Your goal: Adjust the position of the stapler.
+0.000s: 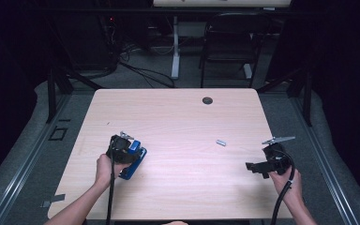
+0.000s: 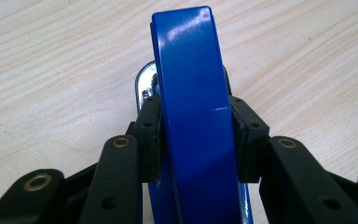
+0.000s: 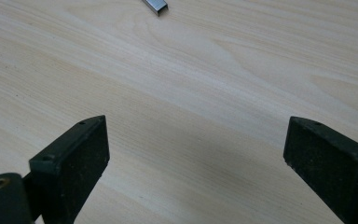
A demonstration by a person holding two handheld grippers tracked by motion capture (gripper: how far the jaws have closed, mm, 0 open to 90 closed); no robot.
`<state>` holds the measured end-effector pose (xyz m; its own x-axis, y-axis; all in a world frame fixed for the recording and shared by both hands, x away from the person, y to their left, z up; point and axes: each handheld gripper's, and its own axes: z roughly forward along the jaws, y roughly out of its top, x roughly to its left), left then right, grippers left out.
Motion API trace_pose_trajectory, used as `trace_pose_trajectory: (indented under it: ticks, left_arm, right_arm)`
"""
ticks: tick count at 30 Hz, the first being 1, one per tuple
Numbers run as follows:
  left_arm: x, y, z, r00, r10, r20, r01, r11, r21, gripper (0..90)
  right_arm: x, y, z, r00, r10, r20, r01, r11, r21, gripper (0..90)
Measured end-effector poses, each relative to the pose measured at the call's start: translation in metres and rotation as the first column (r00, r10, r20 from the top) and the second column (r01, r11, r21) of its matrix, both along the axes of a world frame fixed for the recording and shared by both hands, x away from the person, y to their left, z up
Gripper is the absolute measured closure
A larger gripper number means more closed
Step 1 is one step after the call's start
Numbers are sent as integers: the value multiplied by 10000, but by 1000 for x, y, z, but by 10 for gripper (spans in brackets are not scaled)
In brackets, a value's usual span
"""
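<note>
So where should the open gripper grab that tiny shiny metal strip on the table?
Probably across its two long sides. The small silver metal strip of staples lies flat and alone on the light wooden table, narrow and low, so the right gripper, its jaws open wide, would best come straight down over it and close across the narrow width, near the middle.

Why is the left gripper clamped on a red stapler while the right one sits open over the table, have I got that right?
Nearly. The stapler is blue, not red, as the left gripper view shows. The left gripper is clamped on its sides, and the right gripper does sit open over the table.
</note>
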<state>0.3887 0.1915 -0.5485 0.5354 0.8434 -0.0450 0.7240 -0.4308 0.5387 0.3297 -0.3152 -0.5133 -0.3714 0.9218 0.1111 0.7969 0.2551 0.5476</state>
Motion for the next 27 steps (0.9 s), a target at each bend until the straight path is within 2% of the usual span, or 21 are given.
trace_pose_trajectory:
  ticks: [7,12,14,15,17,18,24,25,27]
  left_arm:
    - [0,1,0,9999,-103,54,103,9999,-74,625]
    - [0,0,0,9992,-405,15,405,9990,-166,634]
    - [0,-1,0,9986,-523,39,523,9986,-42,641]
    - [-1,-2,0,9977,-674,29,674,9976,-149,641]
    - [-1,-4,0,9961,-876,77,876,9961,54,647]
    - [-1,-5,-1,9941,-1077,86,1077,9942,-28,649]
    - [1,-8,-1,9893,-1450,138,1451,9894,-31,654]
    - [1,-9,-1,9865,-1633,122,1635,9864,-166,654]
    - [1,-12,-1,9825,-1855,158,1858,9825,-129,657]
  right_arm:
    - [0,-1,0,10000,54,-37,-53,10000,12,65]
    - [0,1,0,10000,59,-2,-59,10000,-7,65]
    - [0,1,0,10000,67,-22,-67,10000,-14,65]
    - [0,1,0,10000,66,-27,-66,10000,-14,66]
    - [0,1,0,10000,68,-17,-68,10000,-17,66]
    - [0,1,0,10000,60,-13,-60,10000,-17,66]
    - [1,1,-1,9998,109,-137,-109,9999,-20,67]
    - [2,1,-1,9999,97,-142,-97,10000,2,68]
    - [1,1,-1,9999,99,-122,-99,9999,-24,68]
